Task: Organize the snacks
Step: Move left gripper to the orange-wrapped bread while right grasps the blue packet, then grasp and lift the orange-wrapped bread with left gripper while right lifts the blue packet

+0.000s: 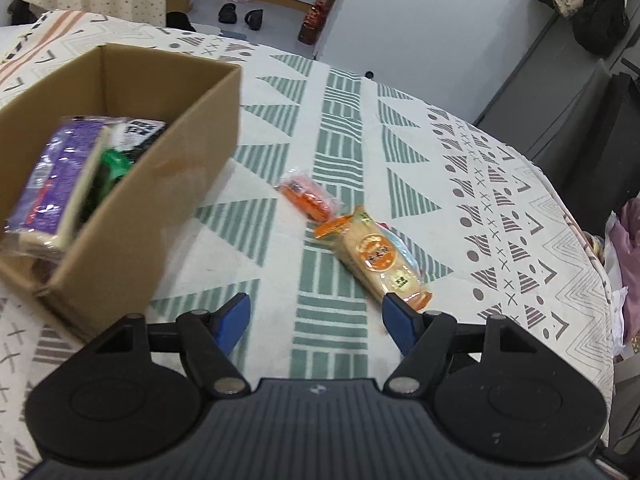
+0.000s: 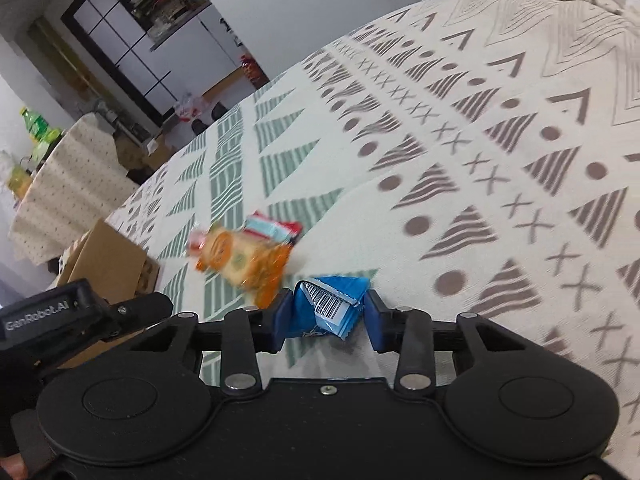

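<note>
We see the sorting partly done. The cardboard box (image 1: 132, 184) stands on the patterned tablecloth (image 1: 500, 184) and already holds several packets, among them a purple packet (image 1: 52, 176), a green one (image 1: 114, 164) and a black-and-white one (image 1: 140, 130); we cannot count everything inside.

Outside the box, three or four snacks remain. On the cloth to the right of the box lie a small orange packet (image 1: 308, 196) and a longer orange cracker packet (image 1: 376, 258), with a pale blue and red packet (image 2: 276, 230) tucked partly beneath or just behind the crackers. A blue packet (image 2: 326, 308) with a barcode is off the cloth, gripped in the right gripper (image 2: 326, 314), whose blue pads are closed narrowly on its two sides.

The left gripper (image 1: 316, 322) stands wide apart and holds nothing; its right pad sits just beside the near end of the cracker packet, and we cannot tell whether it touches.

We judge that the blue packet is next for the box, and the cloth's remaining packets follow.
</note>
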Action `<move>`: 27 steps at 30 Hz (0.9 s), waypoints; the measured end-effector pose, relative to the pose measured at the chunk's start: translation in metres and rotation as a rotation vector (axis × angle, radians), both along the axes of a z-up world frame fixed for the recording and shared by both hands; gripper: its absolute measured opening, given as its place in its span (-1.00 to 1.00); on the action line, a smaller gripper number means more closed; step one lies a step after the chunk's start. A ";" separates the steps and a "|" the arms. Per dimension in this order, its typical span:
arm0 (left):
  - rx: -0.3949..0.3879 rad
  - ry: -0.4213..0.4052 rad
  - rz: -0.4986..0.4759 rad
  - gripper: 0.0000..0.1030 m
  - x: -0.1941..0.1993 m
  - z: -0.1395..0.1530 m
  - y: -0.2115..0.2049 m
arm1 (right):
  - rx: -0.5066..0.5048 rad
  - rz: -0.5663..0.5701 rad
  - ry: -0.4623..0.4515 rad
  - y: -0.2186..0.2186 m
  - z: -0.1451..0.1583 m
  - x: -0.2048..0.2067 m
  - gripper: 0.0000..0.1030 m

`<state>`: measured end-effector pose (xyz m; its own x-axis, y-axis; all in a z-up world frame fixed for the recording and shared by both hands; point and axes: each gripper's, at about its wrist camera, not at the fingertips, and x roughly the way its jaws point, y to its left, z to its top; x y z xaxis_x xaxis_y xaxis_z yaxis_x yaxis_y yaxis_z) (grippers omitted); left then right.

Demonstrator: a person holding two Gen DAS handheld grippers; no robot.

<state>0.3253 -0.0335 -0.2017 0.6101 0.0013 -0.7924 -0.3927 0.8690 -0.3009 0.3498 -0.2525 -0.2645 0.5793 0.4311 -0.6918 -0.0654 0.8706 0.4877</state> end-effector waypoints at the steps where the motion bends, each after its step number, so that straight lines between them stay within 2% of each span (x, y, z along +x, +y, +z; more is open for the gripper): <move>1: -0.005 -0.001 -0.001 0.39 0.002 -0.001 -0.002 | 0.000 -0.005 -0.002 -0.004 0.000 0.001 -0.28; 10: -0.008 -0.006 -0.029 0.39 0.028 -0.007 -0.019 | -0.027 -0.059 -0.012 -0.025 -0.002 0.010 -0.30; 23: 0.018 0.029 0.014 0.39 0.071 -0.024 -0.030 | 0.009 -0.091 -0.008 -0.047 -0.010 0.026 -0.29; 27: 0.036 0.046 0.024 0.38 0.081 -0.034 -0.032 | 0.014 -0.085 -0.010 -0.047 -0.011 0.029 -0.18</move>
